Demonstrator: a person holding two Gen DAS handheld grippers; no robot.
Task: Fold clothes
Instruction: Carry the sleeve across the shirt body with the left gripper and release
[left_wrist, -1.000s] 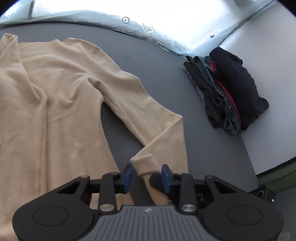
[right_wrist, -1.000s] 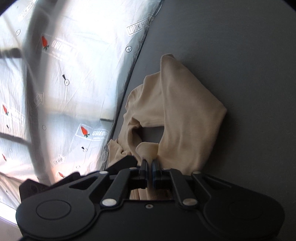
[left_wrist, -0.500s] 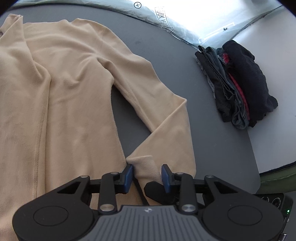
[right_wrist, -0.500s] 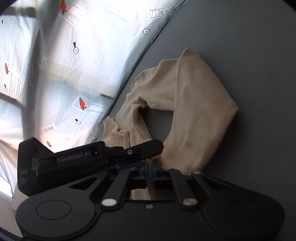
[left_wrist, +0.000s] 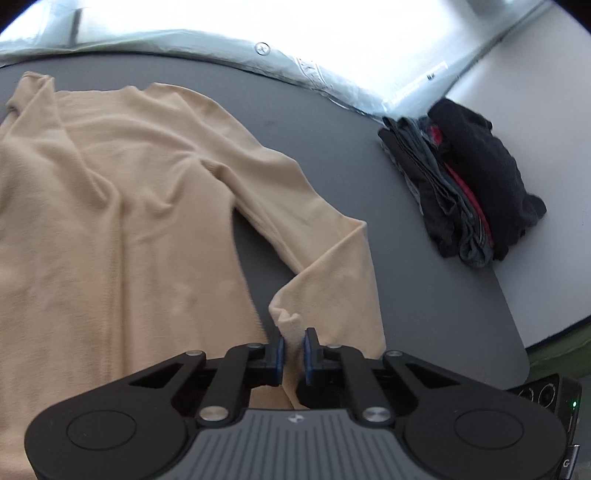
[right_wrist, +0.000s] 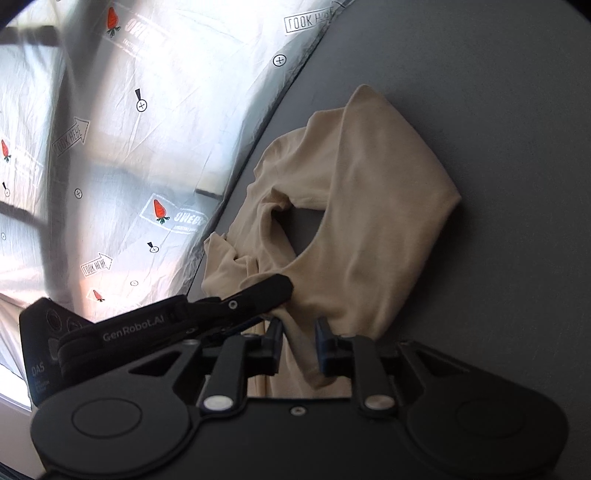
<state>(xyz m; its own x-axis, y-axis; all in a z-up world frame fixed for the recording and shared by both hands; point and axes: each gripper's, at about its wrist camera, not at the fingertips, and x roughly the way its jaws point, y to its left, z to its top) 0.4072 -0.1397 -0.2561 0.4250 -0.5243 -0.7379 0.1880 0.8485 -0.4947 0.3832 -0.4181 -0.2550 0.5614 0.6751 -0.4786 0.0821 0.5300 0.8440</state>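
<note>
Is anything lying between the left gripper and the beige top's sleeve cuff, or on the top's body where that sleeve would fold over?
Nothing visible. The left gripper has its jaws closing with the sleeve cuff directly between them. The beige top lies bare, and the dark clothes pile sits well off to the side.

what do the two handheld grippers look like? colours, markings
Both are matte black linkage bodies with silver pivot screws and round embossed discs each side. Left gripper has blue finger pads and a grey ribbed centre plate with a small logo. Right gripper looks all dark. In the right wrist view, the left gripper's side reads GenRobot.AI.
</note>
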